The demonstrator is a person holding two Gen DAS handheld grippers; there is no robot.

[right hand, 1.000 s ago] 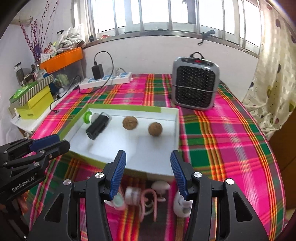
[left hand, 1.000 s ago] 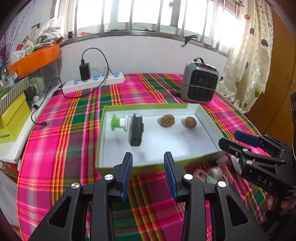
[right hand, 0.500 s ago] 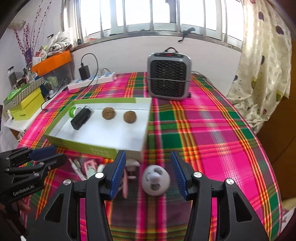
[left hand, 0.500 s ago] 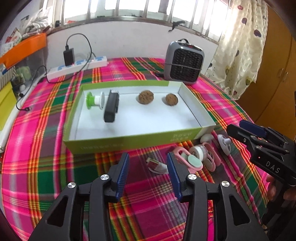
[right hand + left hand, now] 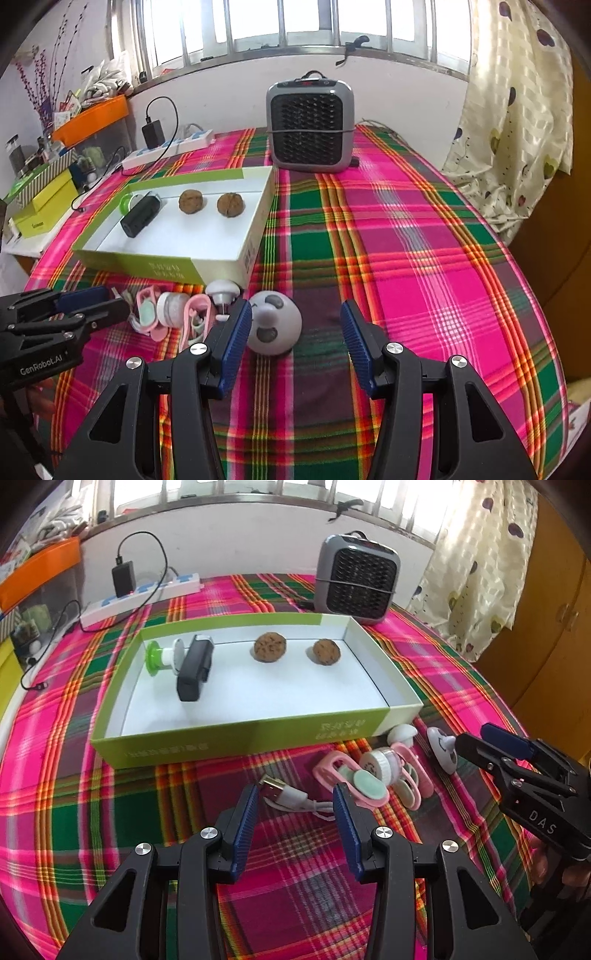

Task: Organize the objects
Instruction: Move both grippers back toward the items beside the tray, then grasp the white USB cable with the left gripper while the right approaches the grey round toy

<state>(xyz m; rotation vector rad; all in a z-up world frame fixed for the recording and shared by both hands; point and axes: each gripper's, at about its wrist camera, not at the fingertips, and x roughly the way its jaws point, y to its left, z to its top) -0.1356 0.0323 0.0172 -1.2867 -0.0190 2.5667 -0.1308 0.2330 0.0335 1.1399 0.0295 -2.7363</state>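
Both grippers are drawing back from the green box (image 5: 258,734) toward the loose items, jaws spread and grasping nothing.
Four pieces are already lying boxed, beyond both jaws; left gripper (image 5: 293,814) is framing the USB cable (image 5: 291,797), right gripper (image 5: 295,325) the panda knob (image 5: 275,323), pink clips (image 5: 351,779) waiting beside.

Black tongs (image 5: 295,819), ribbed blue pads (image 5: 243,827), silver screws (image 5: 208,833)
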